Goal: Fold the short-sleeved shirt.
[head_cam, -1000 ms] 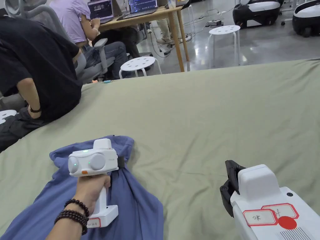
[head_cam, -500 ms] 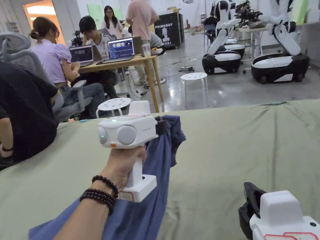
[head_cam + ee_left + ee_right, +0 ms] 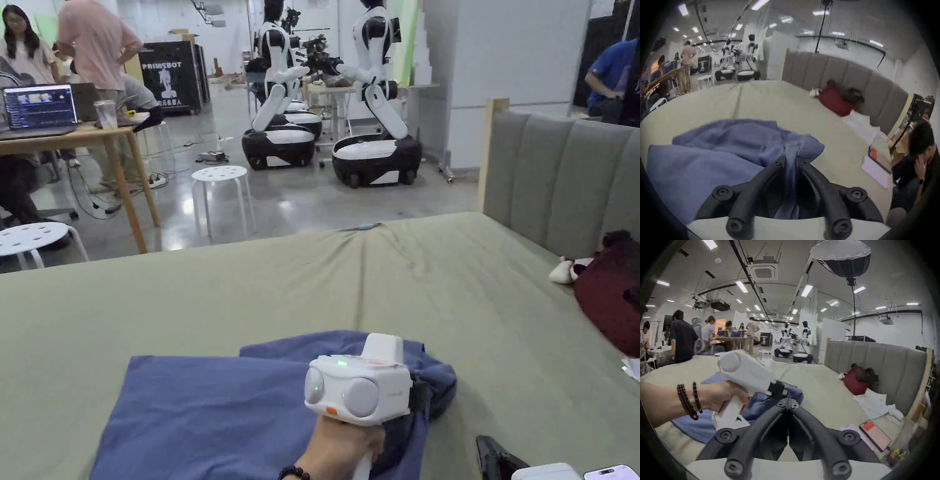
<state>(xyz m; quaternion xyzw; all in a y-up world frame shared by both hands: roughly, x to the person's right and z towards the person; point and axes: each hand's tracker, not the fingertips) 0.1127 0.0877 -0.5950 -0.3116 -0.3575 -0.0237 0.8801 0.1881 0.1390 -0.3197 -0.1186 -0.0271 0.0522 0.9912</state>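
Blue short-sleeved cotton shirt point(image 3: 206, 406) lay on the bed's sage-green sheet point(image 3: 312, 294), left part spread fairly flat, right edge bunched and rumpled. One gathered fold at that right end was pinched between the jaws of the left claw point(image 3: 790, 162).

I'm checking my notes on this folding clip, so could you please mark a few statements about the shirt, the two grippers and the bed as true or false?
1. The left gripper pinches the blue shirt. True.
2. The right gripper also holds the shirt. False: its jaws are closed on nothing.
3. The shirt lies on a green sheet. True.
4. The dark red bundle lies on top of the shirt. False: it lies apart, by the grey headboard.
5. A phone lies on the bed near the right gripper. True.
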